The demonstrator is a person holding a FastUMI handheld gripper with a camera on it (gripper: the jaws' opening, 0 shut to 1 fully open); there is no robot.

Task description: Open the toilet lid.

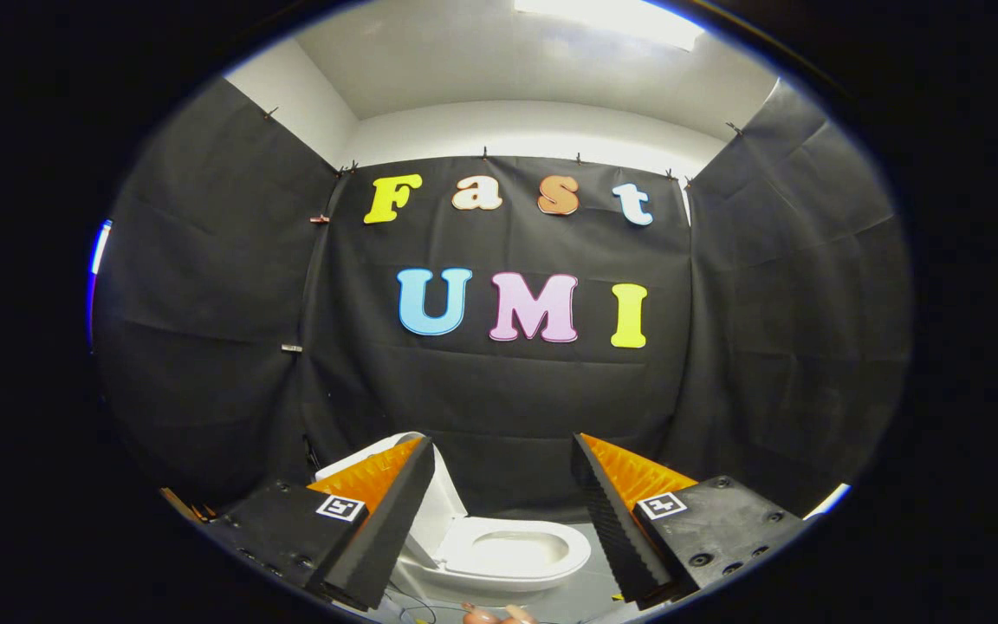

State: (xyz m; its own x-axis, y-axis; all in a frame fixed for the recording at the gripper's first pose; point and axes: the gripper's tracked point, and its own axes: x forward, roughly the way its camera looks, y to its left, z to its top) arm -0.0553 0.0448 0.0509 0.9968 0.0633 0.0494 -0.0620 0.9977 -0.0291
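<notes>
A white toilet [508, 555] stands on the floor below and beyond my fingers, against the black cloth wall. Its lid [438, 507] is raised and leans back to the left, partly hidden behind my left finger. The seat ring and the bowl opening lie bare. My gripper [503, 446] hangs above the toilet, open, with a wide gap and nothing between its fingers. The fingers touch nothing.
Black cloth walls close the booth on three sides behind the toilet. A grey floor [590, 598] runs under it, with thin cables near its base. Fingertips of a person's hand [499, 615] show below the toilet.
</notes>
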